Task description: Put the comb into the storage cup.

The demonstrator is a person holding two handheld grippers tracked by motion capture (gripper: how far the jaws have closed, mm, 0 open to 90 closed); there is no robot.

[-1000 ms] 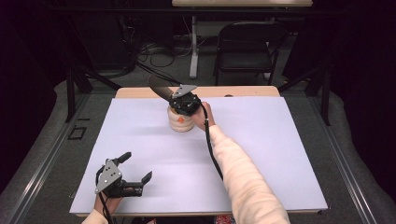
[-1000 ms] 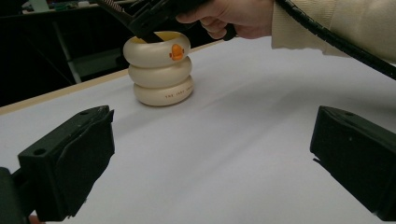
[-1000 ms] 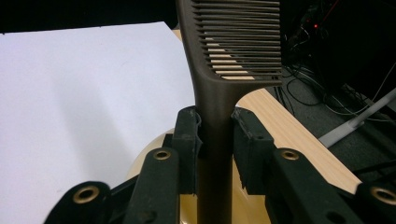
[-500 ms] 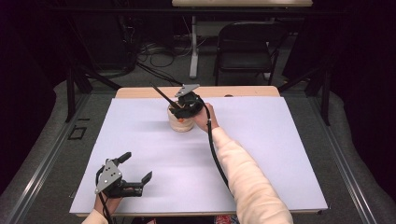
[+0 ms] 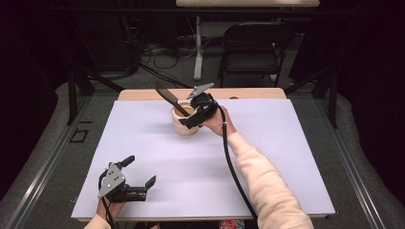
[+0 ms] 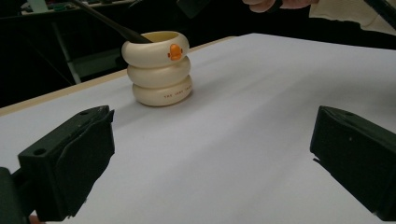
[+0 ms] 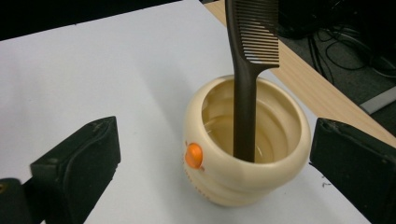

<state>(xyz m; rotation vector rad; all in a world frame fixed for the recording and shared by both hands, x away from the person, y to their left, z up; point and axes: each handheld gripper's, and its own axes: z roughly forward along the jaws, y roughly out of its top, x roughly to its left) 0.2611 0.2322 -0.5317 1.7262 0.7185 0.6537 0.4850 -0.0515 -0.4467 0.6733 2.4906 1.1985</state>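
Note:
A cream ringed cup (image 5: 184, 125) with an orange dot stands at the far middle of the white sheet (image 5: 286, 157). A dark brown comb (image 5: 166, 97) stands in it, handle down, leaning to the far left. My right gripper (image 5: 195, 114) sits just right of the cup, open, its jaws either side of the cup (image 7: 243, 177) and apart from the comb (image 7: 248, 70). My left gripper (image 5: 139, 171) rests open near the front left edge. In its own view the left gripper (image 6: 210, 158) holds nothing and faces the cup (image 6: 159, 74).
The wooden table edge (image 5: 143, 94) shows just behind the sheet. A black folding chair (image 5: 253, 43) and floor cables (image 5: 153, 52) lie beyond the table. A black cable (image 5: 234, 167) trails along the right sleeve.
The right gripper lowered the comb into the cup, let go of it and drew back slightly to the right. The left gripper has not moved.

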